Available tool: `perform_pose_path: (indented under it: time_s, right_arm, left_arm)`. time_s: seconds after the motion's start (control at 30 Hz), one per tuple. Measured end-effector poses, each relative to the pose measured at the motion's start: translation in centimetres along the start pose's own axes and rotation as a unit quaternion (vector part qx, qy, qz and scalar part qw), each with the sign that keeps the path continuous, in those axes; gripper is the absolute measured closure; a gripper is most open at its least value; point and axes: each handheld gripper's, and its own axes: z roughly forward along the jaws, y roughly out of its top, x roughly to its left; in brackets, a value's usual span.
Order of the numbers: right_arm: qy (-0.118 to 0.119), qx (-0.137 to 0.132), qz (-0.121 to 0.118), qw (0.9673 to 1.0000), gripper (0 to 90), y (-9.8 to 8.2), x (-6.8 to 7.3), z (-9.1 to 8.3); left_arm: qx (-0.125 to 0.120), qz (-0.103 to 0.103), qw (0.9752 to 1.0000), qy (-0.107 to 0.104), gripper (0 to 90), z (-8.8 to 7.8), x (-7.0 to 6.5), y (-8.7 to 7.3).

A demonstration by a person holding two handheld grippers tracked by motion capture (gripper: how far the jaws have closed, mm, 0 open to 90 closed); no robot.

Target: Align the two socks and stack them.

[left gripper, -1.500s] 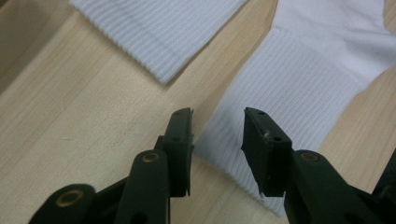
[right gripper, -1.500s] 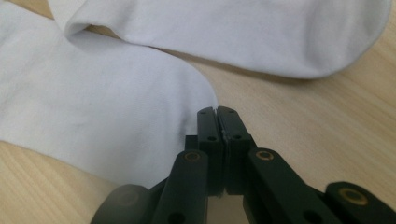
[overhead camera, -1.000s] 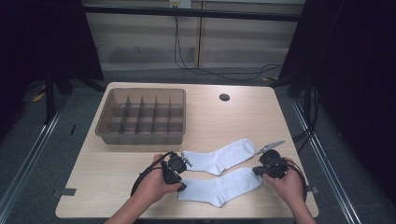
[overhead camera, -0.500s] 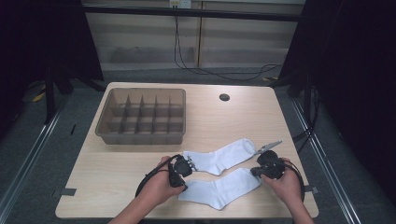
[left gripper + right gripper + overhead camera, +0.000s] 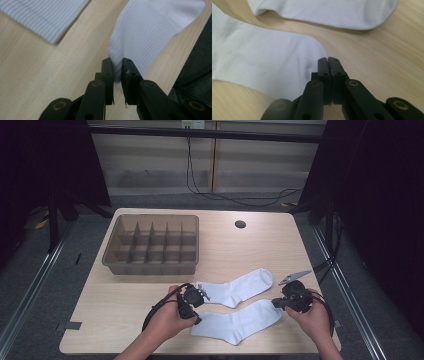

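White cotton, two socks, lies on the near half of the table (image 5: 125, 295). The near sock (image 5: 237, 321) stretches left to right between the two hands, its cuff at the left and its toe at the right. The far sock (image 5: 239, 288) lies just beyond it, angled up to the right.

The left gripper (image 5: 192, 301) sits at the near sock's cuff end. In the left gripper view its jaws have just been closing, and a pinched fold of the sock's (image 5: 140, 42) ribbed edge stands between them, pressed from both sides. The far sock's cuff (image 5: 47, 17) lies apart to the upper left there.

The right gripper (image 5: 280, 302) is at the near sock's toe end. In the right gripper view its jaws stand together at the sock's (image 5: 262, 65) rounded edge; a thin bit of the fabric's rim seems caught between them, though that is hard to tell for sure. The far sock (image 5: 332, 12) lies beyond.

A brown divided tray (image 5: 112, 255) stands on the far left of the table, well apart from the socks.
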Motion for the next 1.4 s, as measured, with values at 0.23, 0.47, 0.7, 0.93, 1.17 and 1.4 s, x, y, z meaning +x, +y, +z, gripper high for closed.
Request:
perform_pose_path:
  time_s: [0.23, 0.47, 0.7, 0.93, 1.17, 1.4]
  right_arm:
    - [0.008, -0.007, -0.007, 0.9999, 89.7, 0.3, 0.1, -1.8]
    - [0.004, -0.016, -0.007, 0.9998, 89.7, 1.3, -0.5, -4.3]
    - [0.02, -0.033, 0.014, 0.9992, 89.7, 3.5, -2.4, -5.1]
    - [0.011, -0.027, 0.018, 0.9994, 89.7, 6.9, -3.9, -4.4]
    - [-0.007, -0.01, 0.04, 0.9991, 89.6, 8.8, -5.2, -0.3]
    - [-0.034, 0.038, 0.027, 0.9983, 89.2, 8.5, -5.1, 2.9]
  left_arm:
    - [-0.009, -0.01, 0.9997, -0.019, 81.6, -1.9, -0.5, 0.5]
    - [-0.031, -0.017, 0.9992, -0.017, 81.5, -4.1, 0.5, 1.6]
    - [-0.043, -0.045, 0.998, -0.011, 81.5, -5.8, 2.6, 3.1]
    - [-0.033, -0.067, 0.9972, 0.004, 81.6, -5.5, 5.3, 4.9]
    - [-0.018, -0.096, 0.9945, 0.038, 81.0, -1.5, 7.3, 5.4]
    - [-0.001, -0.096, 0.9946, 0.041, 80.5, 0.7, 7.5, 4.9]
